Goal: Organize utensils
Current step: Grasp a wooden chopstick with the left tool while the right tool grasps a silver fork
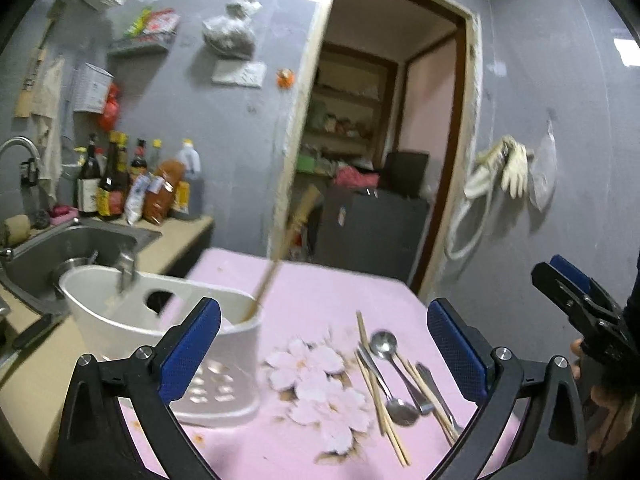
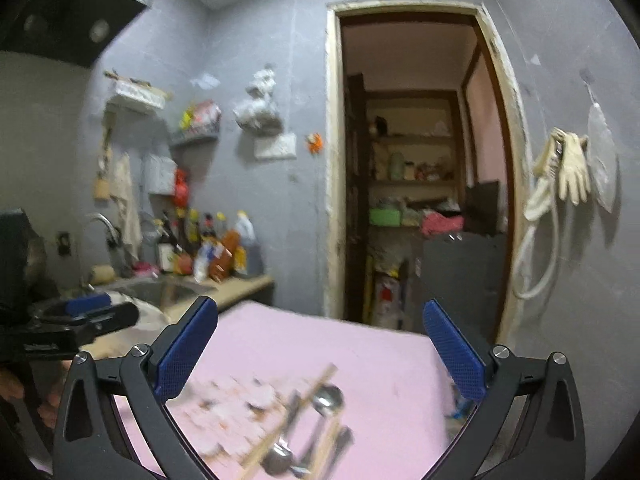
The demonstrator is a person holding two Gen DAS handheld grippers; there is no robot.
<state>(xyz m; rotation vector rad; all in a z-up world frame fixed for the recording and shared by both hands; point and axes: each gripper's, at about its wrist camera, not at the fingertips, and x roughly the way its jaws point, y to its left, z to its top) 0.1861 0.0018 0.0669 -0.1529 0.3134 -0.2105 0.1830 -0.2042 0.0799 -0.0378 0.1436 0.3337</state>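
1. The work surface is a counter covered by a pink cloth [image 1: 304, 300] printed with a cluster of pale blossoms [image 1: 320, 388] near its middle; a few small orange crumbs lie on the cloth near its front left edge.
2. A white plastic utensil holder [image 1: 160, 320] with an oval handle hole and drain holes in its base stands on the left part of the cloth; a wooden-handled utensil [image 1: 276, 264] leans out of it, tilted toward the doorway.
3. The loose utensils [image 1: 400, 380] — two metal spoons, what looks like a fork or knife, and several wooden chopsticks — lie in a loose heap on the cloth to the right of the blossoms, apart from the holder. The right wrist view shows the same heap, blurred.
4. The left gripper [image 1: 324, 344] hovers over the cloth with its jaws spread wide and nothing between them.
5. The right gripper [image 2: 320, 348] likewise has its jaws wide apart and empty, above the heap.
6. Left of the cloth is a beige counter with a steel sink [image 1: 72, 248], a curved tap and a row of sauce bottles [image 1: 132, 184] against the grey wall.
7. Behind — an open doorway [image 1: 384, 140] to a pantry with shelves; pale gloves [image 1: 508, 168] hang on the right wall.
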